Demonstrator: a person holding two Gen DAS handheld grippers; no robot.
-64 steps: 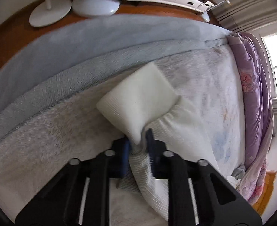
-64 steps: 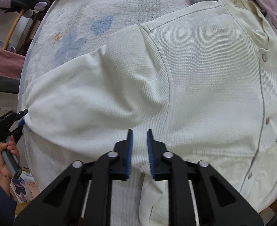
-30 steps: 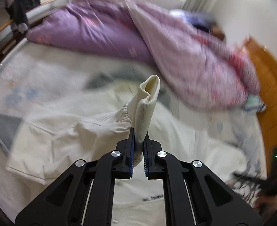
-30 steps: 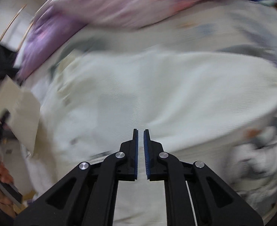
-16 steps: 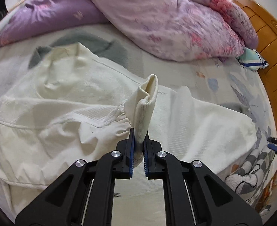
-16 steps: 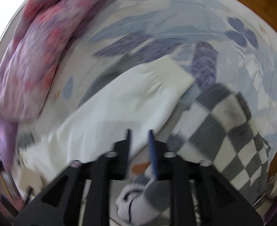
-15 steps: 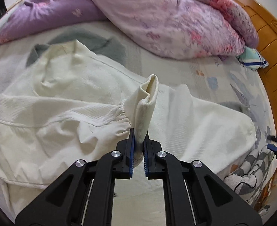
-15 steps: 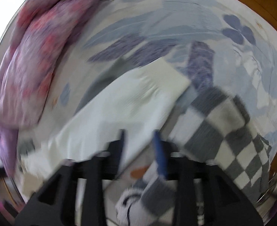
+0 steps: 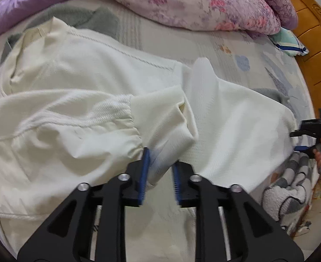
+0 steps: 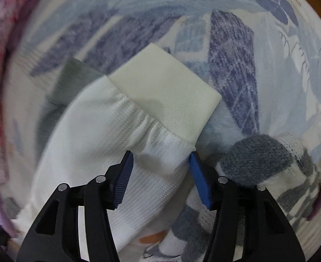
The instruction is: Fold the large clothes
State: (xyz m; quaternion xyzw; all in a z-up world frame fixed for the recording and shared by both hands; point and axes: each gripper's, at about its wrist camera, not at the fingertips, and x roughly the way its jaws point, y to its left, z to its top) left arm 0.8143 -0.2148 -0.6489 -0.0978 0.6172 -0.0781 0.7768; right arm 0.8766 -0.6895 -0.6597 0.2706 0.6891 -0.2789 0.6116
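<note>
The left gripper (image 9: 159,170) has its jaws spread, and the cuff (image 9: 160,118) they pinched upright half a second ago now slumps between them, folded over the shirt (image 9: 73,83). The right gripper (image 10: 160,174) has its jaws wide apart, straddling the other sleeve (image 10: 108,152) just below its cuff (image 10: 162,91); a moment ago that view was blurred and farther off.

Only the left view shows the whole shirt spread across the bed (image 9: 182,41), with the purple quilt (image 9: 204,2) beyond it and the right gripper (image 9: 309,131) at the sleeve's far end. Only the right view shows the checked blanket (image 10: 265,166) touching the right jaw and a grey cloth (image 10: 71,80) under the sleeve.

The wooden headboard (image 9: 313,35) bounds the bed on the right of the left view; bare sheet lies between shirt and quilt.
</note>
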